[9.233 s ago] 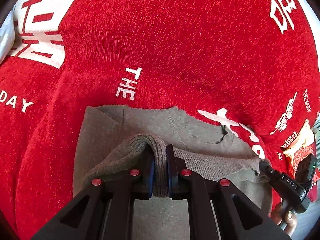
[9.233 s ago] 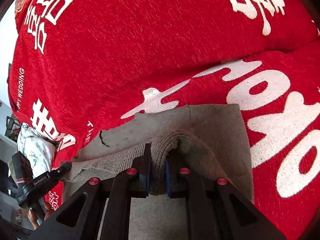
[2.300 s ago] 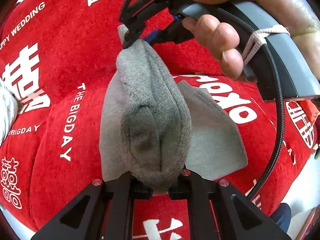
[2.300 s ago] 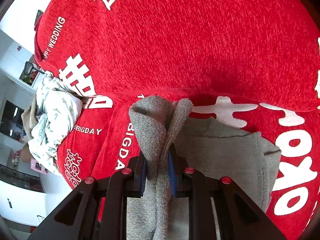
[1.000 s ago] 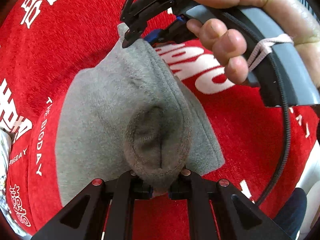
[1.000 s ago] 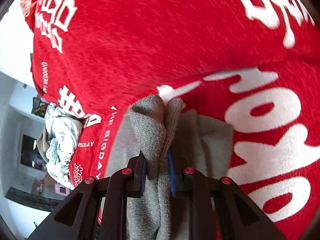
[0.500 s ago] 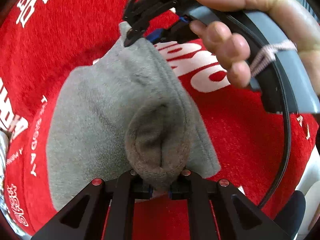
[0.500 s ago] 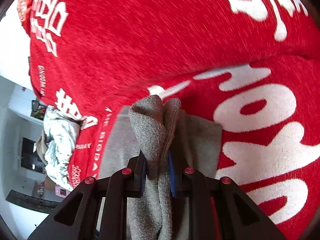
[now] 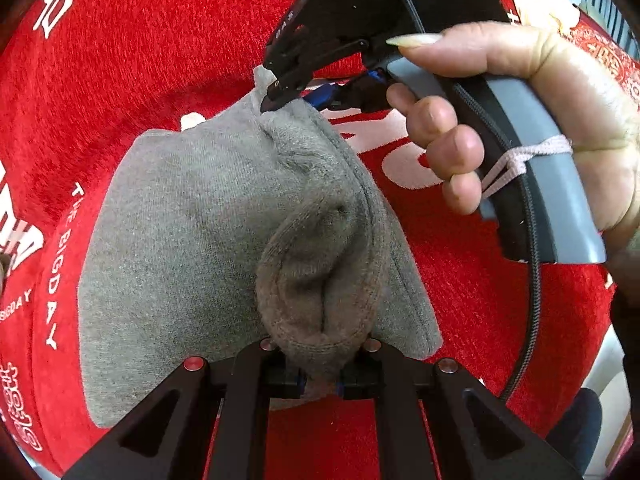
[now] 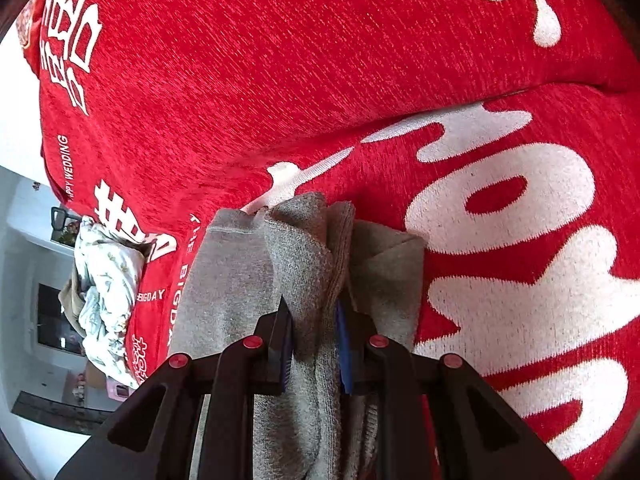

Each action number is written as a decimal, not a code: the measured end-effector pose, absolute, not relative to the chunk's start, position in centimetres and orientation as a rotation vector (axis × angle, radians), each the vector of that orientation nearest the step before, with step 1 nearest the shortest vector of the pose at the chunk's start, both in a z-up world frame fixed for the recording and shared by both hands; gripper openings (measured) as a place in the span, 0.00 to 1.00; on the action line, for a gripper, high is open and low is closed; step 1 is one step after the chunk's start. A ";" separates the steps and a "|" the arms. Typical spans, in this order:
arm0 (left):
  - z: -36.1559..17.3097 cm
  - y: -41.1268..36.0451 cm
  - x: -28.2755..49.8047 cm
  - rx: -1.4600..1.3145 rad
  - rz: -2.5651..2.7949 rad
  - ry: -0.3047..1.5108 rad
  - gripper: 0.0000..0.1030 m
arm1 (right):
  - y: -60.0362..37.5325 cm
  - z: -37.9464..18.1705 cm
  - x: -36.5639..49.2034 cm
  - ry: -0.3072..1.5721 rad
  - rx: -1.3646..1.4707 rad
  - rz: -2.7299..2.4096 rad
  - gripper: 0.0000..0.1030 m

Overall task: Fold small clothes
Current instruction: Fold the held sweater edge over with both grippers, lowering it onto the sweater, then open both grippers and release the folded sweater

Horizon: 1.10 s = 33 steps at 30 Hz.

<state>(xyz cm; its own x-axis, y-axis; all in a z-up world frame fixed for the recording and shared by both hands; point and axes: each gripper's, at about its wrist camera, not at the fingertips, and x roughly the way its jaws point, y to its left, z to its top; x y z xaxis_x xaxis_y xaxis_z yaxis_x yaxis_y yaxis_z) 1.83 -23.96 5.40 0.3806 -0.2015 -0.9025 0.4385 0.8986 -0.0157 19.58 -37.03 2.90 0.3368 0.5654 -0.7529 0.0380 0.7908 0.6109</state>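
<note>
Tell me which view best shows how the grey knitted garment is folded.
The left wrist view. There the grey knitted garment spreads over the red printed blanket, its doubled edge running from the left gripper to the right gripper. The right wrist view shows only the bunched fabric at the clamp and narrow strips beside it.

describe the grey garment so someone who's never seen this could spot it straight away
A red blanket with white lettering fills both views. On it lies the grey garment, its folded edge pinched by the left gripper and the right gripper. It is plain, fuzzy and unprinted, unlike the white floral cloth bundled beyond the blanket's edge.
</note>
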 end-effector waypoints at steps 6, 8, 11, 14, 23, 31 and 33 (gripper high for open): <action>7.2 -23.2 1.5 0.187 -0.451 1.105 0.10 | -36.8 5.5 19.1 1.145 0.589 0.417 0.20; 7.7 -23.2 1.2 0.187 -0.458 1.094 0.10 | -36.8 6.1 19.2 1.141 0.579 0.429 0.20; 7.4 -23.6 1.4 0.191 -0.457 1.104 0.10 | -36.7 6.2 19.4 1.144 0.566 0.431 0.20; 6.2 -24.0 1.8 0.206 -0.439 1.134 0.10 | -37.2 4.2 19.7 1.179 0.600 0.407 0.20; 5.6 -24.5 1.9 0.237 -0.423 1.120 0.10 | -37.8 1.2 19.7 1.184 0.658 0.357 0.30; 7.0 -23.8 0.3 0.222 -0.418 1.093 0.66 | -37.5 3.7 18.2 1.162 0.579 0.296 0.61; 7.7 -23.2 -0.1 0.216 -0.444 1.092 0.66 | -37.4 5.1 17.3 1.141 0.551 0.280 0.61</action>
<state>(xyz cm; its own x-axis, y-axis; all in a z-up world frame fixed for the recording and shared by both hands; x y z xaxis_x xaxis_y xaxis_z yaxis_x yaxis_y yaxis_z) -0.11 -23.19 7.73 0.3846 -0.2402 -0.8913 0.4494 0.8921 -0.0465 17.31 -37.37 5.09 0.4012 0.4805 -0.7798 0.0645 0.8344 0.5474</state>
